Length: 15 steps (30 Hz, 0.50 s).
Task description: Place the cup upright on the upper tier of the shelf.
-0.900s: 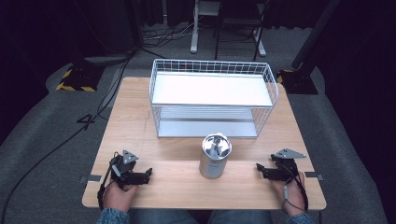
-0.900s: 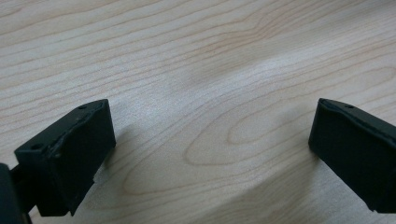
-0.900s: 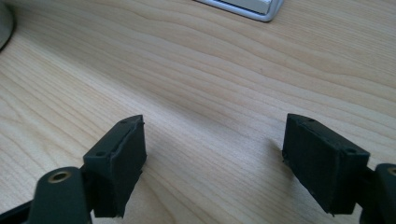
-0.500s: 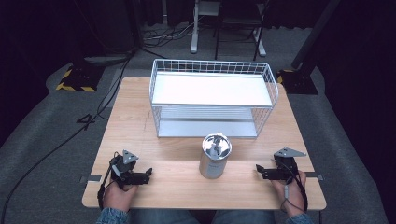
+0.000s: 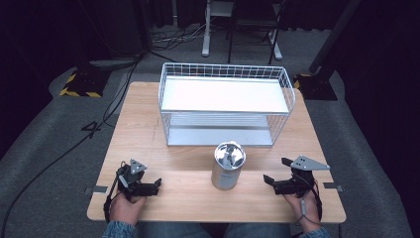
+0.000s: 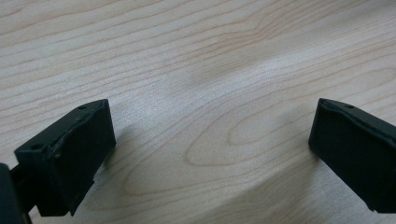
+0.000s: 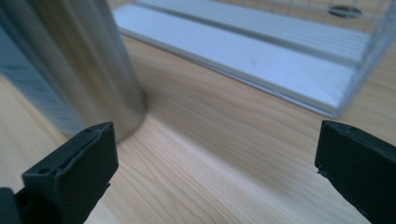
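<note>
The left gripper (image 5: 154,186) and right gripper (image 5: 271,179) are resting on the wooden table (image 5: 198,198) either side of the steel canister (image 5: 228,165), jaws spread wide apart (nothing held). Just behind the canister, a white wire rack (image 5: 226,104) is standing.

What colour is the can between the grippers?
Shiny silver metal can; clearest in the high view.

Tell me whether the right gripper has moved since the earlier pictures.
Yes, slightly: the right gripper has crept left along the table's front edge, toward the steel canister, jaws open.
</note>
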Motion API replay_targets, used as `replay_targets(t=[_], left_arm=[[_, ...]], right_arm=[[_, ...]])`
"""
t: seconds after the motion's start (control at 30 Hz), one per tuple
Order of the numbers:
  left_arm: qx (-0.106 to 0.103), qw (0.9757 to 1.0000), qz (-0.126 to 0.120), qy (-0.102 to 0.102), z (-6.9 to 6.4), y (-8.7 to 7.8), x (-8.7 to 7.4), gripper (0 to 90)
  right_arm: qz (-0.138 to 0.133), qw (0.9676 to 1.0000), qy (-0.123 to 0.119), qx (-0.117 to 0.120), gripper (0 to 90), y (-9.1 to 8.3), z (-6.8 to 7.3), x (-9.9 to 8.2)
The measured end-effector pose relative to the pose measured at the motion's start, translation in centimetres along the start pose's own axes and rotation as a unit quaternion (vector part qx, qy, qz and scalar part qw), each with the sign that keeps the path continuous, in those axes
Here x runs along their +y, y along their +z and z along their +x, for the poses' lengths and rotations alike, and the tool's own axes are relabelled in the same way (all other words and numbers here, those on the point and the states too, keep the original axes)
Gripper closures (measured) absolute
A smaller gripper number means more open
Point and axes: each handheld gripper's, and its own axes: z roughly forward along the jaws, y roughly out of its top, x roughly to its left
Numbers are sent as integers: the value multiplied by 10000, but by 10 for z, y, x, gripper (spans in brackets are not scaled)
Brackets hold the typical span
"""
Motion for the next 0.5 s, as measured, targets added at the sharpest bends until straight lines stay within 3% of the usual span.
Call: replay_targets(t=[0.1,0.17,0.23,0.3,0.5], left_arm=[[0,10000,0,0,0,0,0,8],[2,10000,-4,4,0,0,0,8],[3,10000,-3,3,0,0,0,8],[4,10000,-3,5,0,0,0,8],[3,10000,-3,5,0,0,0,8]], right_arm=[[-298,9992,-54,261,0,0,9,9],[-344,9990,-67,289,0,0,11,10],[-580,9972,-222,420,0,3,21,15],[-613,9967,-235,469,0,4,24,16],[-723,9921,-334,974,0,17,45,26]])
